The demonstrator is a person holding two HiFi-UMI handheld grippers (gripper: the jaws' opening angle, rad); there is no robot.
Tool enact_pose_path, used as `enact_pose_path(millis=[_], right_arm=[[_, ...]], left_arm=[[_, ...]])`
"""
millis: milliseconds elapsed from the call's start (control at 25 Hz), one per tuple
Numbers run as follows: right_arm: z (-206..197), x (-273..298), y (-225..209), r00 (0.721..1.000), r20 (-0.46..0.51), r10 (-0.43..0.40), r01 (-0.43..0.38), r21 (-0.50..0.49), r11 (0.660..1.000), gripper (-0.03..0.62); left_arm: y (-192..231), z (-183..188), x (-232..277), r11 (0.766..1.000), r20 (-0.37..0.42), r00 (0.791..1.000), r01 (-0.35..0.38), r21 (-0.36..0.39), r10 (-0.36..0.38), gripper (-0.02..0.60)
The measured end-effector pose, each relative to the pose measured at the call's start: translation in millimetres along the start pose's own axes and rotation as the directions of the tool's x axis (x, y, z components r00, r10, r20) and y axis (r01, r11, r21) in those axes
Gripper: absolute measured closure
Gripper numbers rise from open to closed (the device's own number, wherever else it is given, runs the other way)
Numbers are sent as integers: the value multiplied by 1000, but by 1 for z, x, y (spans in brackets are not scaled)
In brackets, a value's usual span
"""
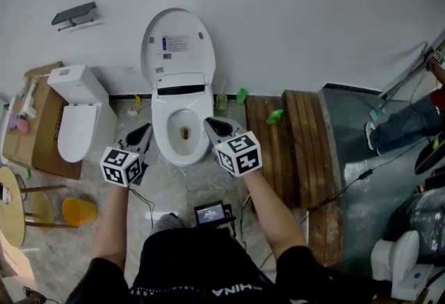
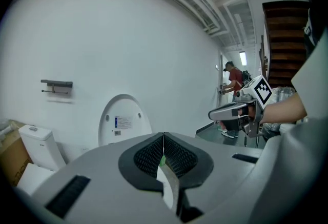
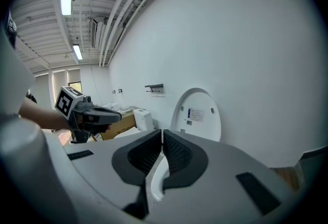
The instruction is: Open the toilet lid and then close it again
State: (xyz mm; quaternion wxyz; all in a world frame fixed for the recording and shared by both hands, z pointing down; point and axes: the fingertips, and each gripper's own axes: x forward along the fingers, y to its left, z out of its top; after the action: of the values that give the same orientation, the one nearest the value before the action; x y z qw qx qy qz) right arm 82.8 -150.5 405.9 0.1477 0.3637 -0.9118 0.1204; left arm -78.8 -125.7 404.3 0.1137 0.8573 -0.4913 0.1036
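White toilet bowl (image 1: 165, 136) partly behind right gripper (image 1: 211, 122)

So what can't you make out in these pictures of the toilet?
Label on the raised lid: print too small in every view.
Bowl: mostly hidden behind the left gripper and right gripper in their own views; spot inside too small in head view.
Person: cut off by the head view's right edge.
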Motion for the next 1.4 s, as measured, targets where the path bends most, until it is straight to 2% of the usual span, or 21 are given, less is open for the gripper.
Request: enact_pose_path(millis=[320, 480, 640, 960, 1120, 1400], right_arm=[[5, 34, -34, 1000, -15, 8, -8, 6, 1000, 572], [18, 67, -55, 1000, -13, -14, 14, 4, 1000, 572], [34, 111, -76, 998, -24, -52, 53, 15, 998, 572], [73, 198, -115, 991, -41, -128, 130, 44, 991, 572], [81, 236, -130, 985, -58, -161, 165, 75, 983, 572], [91, 283, -160, 979, -87, -182, 187, 64, 980, 572]], left_arm=[[41, 8, 37, 997, -12, 997, -70, -6, 70, 571], [71, 14, 71, 999, -14, 999, -40, -8, 40, 569], [118, 27, 107, 1000, -11, 1000, -22, 5, 23, 565], [227, 60, 176, 1000, -31, 999, 11, 17, -11, 443], [275, 72, 213, 999, -51, 999, 16, 33, -15, 355], [331, 89, 286, 996, -76, 997, -16, 85, 23, 337]])
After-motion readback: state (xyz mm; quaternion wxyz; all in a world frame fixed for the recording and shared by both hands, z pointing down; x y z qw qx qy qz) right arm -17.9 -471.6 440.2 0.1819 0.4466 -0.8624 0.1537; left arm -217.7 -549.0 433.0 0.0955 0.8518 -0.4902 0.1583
